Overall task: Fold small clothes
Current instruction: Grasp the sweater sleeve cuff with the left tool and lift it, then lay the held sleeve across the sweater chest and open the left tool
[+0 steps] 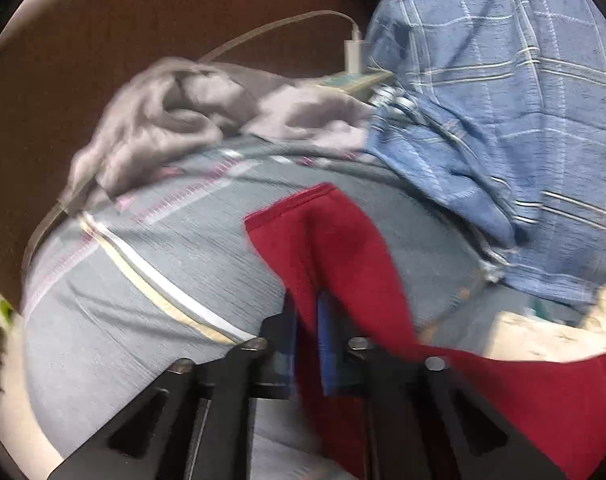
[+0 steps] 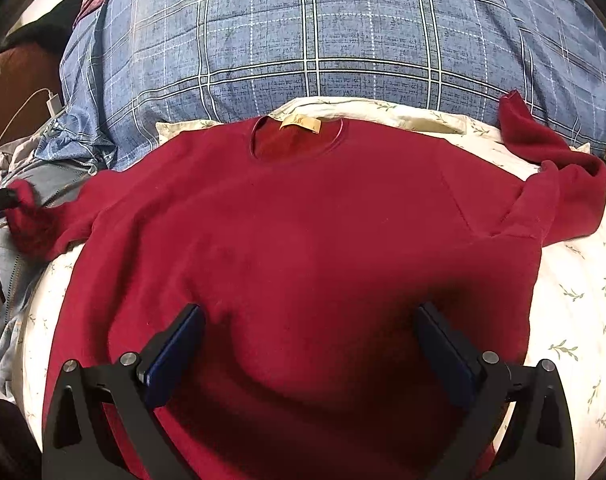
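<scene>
A dark red sweater [image 2: 303,216] lies flat, neck away from me, on a white floral cloth [image 2: 575,320]. Its tan label [image 2: 299,125] shows inside the collar. In the right wrist view my right gripper [image 2: 311,310] hovers open over the lower body of the sweater, with nothing pinched between its blue pads [image 2: 183,340]. The sweater's right sleeve [image 2: 543,148] lies bent at the far right. Its left sleeve [image 1: 327,248] stretches out sideways, and my left gripper [image 1: 307,312] is shut on it, red fabric pinched between the pads. That gripper [image 2: 7,200] shows at the left edge of the right wrist view.
A blue plaid quilt [image 2: 343,40] is piled behind the sweater. A crumpled grey garment [image 1: 175,112] and a white charger with cable [image 1: 353,54] lie beyond the left gripper on a grey striped sheet [image 1: 143,272]. Brown wood [image 1: 83,40] lies beyond the bed.
</scene>
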Action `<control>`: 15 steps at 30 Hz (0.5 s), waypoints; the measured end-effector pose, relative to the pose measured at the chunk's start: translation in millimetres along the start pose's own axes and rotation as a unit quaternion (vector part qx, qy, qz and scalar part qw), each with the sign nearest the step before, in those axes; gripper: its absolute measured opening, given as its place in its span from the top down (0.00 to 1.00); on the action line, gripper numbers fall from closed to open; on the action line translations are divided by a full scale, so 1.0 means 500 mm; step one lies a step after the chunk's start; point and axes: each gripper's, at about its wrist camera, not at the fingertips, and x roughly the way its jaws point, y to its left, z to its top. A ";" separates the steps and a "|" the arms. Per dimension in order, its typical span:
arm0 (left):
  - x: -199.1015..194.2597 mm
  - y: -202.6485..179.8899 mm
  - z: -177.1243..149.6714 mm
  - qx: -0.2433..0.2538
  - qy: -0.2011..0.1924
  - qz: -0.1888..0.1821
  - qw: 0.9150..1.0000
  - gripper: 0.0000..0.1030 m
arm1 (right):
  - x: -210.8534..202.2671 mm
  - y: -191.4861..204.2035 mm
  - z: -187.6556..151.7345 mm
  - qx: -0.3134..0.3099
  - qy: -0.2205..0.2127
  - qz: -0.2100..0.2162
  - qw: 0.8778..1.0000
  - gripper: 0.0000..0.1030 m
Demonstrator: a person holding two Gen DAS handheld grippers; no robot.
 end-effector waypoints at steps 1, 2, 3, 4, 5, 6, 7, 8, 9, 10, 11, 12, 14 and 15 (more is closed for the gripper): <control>-0.014 -0.006 -0.004 -0.002 -0.005 -0.023 1.000 0.93 | 0.000 0.000 0.000 0.000 0.000 0.000 1.000 0.00; -0.027 -0.016 -0.006 0.005 -0.013 -0.035 0.999 0.93 | 0.000 0.000 -0.001 0.000 0.000 -0.001 1.000 0.00; -0.050 -0.038 -0.011 0.021 -0.024 -0.052 0.998 0.93 | -0.001 0.000 0.000 0.000 0.001 -0.001 1.000 0.00; -0.066 -0.051 -0.016 0.031 -0.030 -0.065 0.997 0.93 | -0.002 0.000 0.000 0.000 0.001 0.000 1.000 0.00; -0.095 -0.077 -0.024 0.046 -0.039 -0.089 0.994 0.93 | -0.003 -0.001 0.001 0.001 0.001 0.001 1.000 0.00; -0.120 -0.099 -0.034 0.056 -0.043 -0.110 0.991 0.93 | -0.005 -0.002 0.002 0.003 0.001 0.004 1.000 0.00; -0.148 -0.124 -0.043 0.068 -0.047 -0.136 0.987 0.93 | -0.007 -0.003 0.004 0.005 0.001 0.007 1.000 0.00; -0.181 -0.155 -0.055 0.081 -0.051 -0.164 0.982 0.93 | -0.009 -0.005 0.006 0.008 0.001 0.010 1.000 0.00; -0.206 -0.178 -0.064 0.091 -0.055 -0.185 0.977 0.93 | -0.012 -0.008 0.008 0.012 0.000 0.013 1.000 0.00; -0.242 -0.214 -0.077 0.105 -0.059 -0.215 0.969 0.93 | -0.015 -0.011 0.009 0.015 -0.001 0.016 1.000 0.00; -0.265 -0.238 -0.086 0.114 -0.060 -0.235 0.964 0.93 | -0.018 -0.014 0.010 0.019 -0.003 0.018 1.000 0.00; -0.286 -0.260 -0.094 0.124 -0.061 -0.252 0.958 0.93 | -0.021 -0.018 0.012 0.022 -0.004 0.020 1.000 0.00; -0.335 -0.314 -0.113 0.147 -0.065 -0.288 0.944 0.93 | -0.026 -0.026 0.016 0.028 -0.006 0.024 0.999 0.00; -0.349 -0.330 -0.119 0.154 -0.065 -0.300 0.939 0.93 | -0.029 -0.032 0.018 0.032 -0.009 0.027 0.999 0.00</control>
